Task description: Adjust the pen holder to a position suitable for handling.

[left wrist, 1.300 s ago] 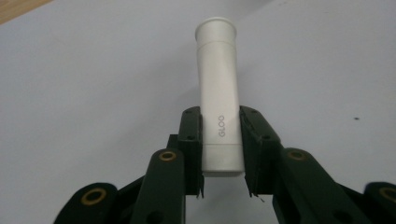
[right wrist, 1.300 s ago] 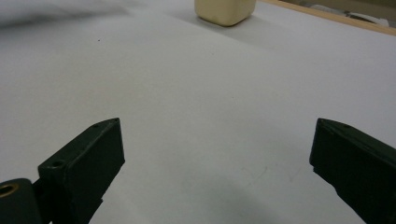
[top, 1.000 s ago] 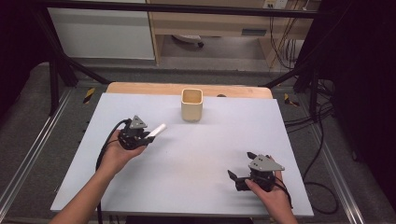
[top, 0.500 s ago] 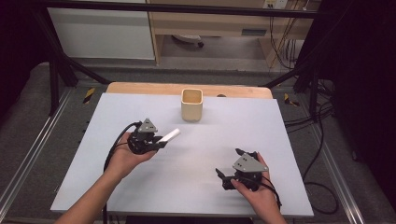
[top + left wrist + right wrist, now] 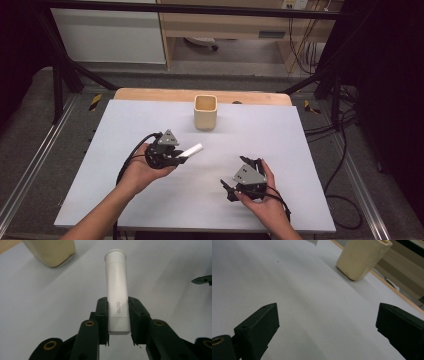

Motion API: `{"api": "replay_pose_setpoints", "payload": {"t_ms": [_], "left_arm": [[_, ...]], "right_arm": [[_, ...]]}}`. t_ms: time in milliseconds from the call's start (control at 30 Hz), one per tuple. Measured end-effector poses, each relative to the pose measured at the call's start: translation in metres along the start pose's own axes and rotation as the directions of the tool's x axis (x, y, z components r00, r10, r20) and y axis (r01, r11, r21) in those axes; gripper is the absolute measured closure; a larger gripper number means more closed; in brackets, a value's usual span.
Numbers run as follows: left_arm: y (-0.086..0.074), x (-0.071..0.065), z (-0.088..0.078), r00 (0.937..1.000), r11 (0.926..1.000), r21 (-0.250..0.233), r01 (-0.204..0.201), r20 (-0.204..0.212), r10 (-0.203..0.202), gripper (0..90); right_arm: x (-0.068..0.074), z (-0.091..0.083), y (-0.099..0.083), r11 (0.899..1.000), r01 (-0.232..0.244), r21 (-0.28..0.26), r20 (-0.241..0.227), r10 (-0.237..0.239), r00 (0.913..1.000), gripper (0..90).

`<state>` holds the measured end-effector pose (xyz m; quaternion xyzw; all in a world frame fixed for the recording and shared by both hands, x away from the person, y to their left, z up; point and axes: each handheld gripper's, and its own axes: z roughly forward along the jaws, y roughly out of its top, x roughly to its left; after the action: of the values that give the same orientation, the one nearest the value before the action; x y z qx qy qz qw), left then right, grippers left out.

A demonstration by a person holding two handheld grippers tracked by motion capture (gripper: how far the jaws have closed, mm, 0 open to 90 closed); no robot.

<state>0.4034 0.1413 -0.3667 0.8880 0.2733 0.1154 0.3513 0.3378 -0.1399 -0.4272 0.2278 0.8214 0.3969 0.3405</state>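
My left gripper [image 5: 181,159] clamps a white glue stick [image 5: 117,297] by its lower end, the capped tip pointing toward the cream cup [image 5: 205,112] near the table's [image 5: 125,125] far edge. My left hand [image 5: 142,167] holds it above mid-table. My right gripper [image 5: 327,332] gapes empty, low near the front edge.

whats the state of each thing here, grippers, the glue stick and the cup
left gripper: shut on the glue stick, held above the table
glue stick: capped, clamped near its base, its far end free
right gripper: open, nothing between its jaws
cup: upright at the table's far edge, looks empty
table: white top, bare around the hands
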Motion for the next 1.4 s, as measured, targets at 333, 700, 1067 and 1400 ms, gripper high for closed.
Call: {"api": "replay_pose_setpoints", "payload": {"t_ms": [333, 700, 1067, 1400], "left_arm": [[0.013, -0.018, 0.007, 0.998, 0.9986, 0.019, -0.048, 0.041, 0.048, 71.7], [0.025, -0.035, 0.013, 0.9937, 0.9944, 0.053, -0.092, 0.07, 0.088, 71.7], [0.026, -0.05, 0.025, 0.9886, 0.9876, 0.103, -0.119, 0.105, 0.108, 71.6], [0.031, -0.061, 0.028, 0.9836, 0.9872, 0.097, -0.126, 0.141, 0.112, 71.7]], "right_arm": [[0.011, -0.002, 0.001, 0.996, 0.086, -0.008, -0.002, -0.086, 0.9963, 8.4], [0.016, -0.009, 0.006, 0.979, 0.203, -0.016, 0.055, -0.202, 0.9778, 24.1], [0.032, -0.006, 0.009, 0.899, 0.438, 0.01, 0.114, -0.436, 0.8926, 37.4], [0.045, -0.008, 0.012, 0.827, 0.561, 0.043, 0.149, -0.56, 0.8149, 45.0]]}}
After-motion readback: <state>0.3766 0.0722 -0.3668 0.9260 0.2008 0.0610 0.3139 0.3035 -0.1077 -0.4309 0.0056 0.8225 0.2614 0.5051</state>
